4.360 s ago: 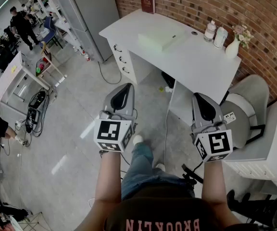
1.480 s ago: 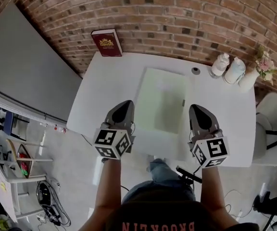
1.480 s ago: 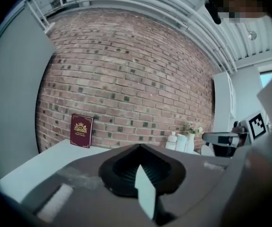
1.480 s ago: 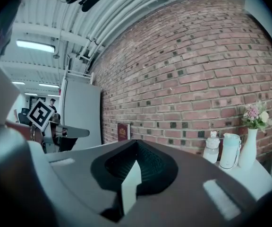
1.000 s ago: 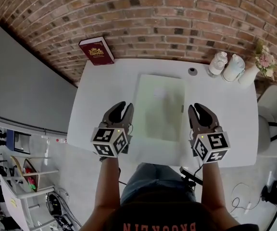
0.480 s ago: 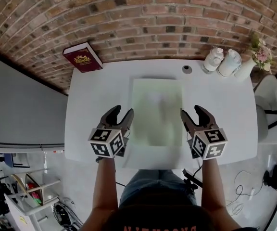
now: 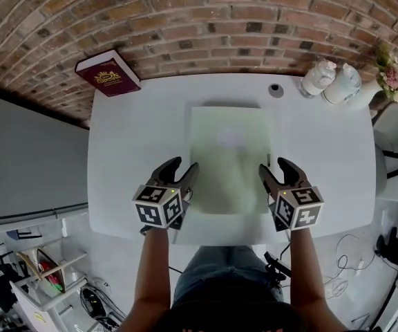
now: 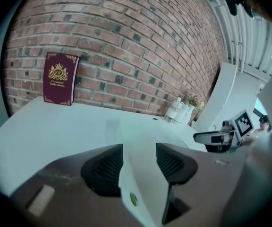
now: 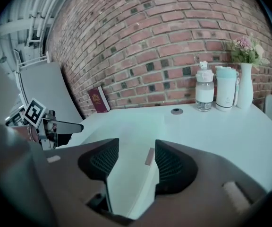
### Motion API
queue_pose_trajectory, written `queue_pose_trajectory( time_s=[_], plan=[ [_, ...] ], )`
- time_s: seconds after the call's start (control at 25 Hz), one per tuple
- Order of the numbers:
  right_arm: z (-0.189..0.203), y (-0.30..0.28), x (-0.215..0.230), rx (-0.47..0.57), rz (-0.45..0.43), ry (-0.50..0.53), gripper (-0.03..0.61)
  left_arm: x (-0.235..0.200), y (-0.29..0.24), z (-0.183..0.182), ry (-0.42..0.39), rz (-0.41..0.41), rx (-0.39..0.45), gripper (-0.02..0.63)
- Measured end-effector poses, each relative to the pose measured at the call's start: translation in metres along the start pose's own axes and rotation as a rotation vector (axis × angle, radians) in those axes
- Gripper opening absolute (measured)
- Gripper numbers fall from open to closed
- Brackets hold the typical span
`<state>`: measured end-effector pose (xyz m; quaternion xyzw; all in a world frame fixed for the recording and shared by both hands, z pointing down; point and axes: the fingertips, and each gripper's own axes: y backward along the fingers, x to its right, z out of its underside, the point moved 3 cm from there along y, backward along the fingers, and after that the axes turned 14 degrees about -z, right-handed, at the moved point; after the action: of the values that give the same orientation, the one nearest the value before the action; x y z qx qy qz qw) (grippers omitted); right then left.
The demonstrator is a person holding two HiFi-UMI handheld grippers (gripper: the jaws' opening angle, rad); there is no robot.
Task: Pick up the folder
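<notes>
A pale green folder [image 7: 228,159] lies flat in the middle of the white desk [image 7: 137,158]. My left gripper [image 7: 184,166] hovers low over its left edge near the front, jaws open. The folder's edge [image 8: 140,141] runs under the gap of this gripper [image 8: 140,162], and the pads touch nothing. My right gripper [image 7: 273,168] is over the folder's right edge, jaws opening. A small brown tab [image 9: 149,156] on the folder [image 9: 126,141] shows in the gap of that gripper [image 9: 137,162]; nothing is pressed between the pads.
A dark red book [image 7: 108,73] leans on the brick wall at the back left. Two bottles [image 7: 319,77] [image 7: 343,83] and a vase of flowers [image 7: 385,78] stand at the back right, near a cable hole [image 7: 275,88]. The desk's front edge is just behind the grippers.
Both grippers have come down toward the desk and their jaws have spread wide. They now sit at the folder's left and right edges near its front end.
</notes>
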<state>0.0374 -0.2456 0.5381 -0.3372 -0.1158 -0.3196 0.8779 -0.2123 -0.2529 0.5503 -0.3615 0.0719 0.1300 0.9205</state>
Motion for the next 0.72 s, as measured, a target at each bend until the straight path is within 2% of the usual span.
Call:
queue_pose_trajectory(
  time_s=[0.36,0.64,0.72],
  plan=[
    [0.033,-0.024,0.020,-0.072,0.007,-0.105,0.242,-0.007,-0.025,0.028,0.025,0.032,-0.090,0.225],
    [0.039,-0.032,0.025,-0.089,-0.052,-0.162,0.244,-0.010,-0.036,0.040,0.094,0.107,-0.152,0.224],
    [0.040,-0.033,0.025,-0.087,-0.071,-0.192,0.238,-0.011,-0.038,0.042,0.140,0.145,-0.182,0.217]
  ],
)
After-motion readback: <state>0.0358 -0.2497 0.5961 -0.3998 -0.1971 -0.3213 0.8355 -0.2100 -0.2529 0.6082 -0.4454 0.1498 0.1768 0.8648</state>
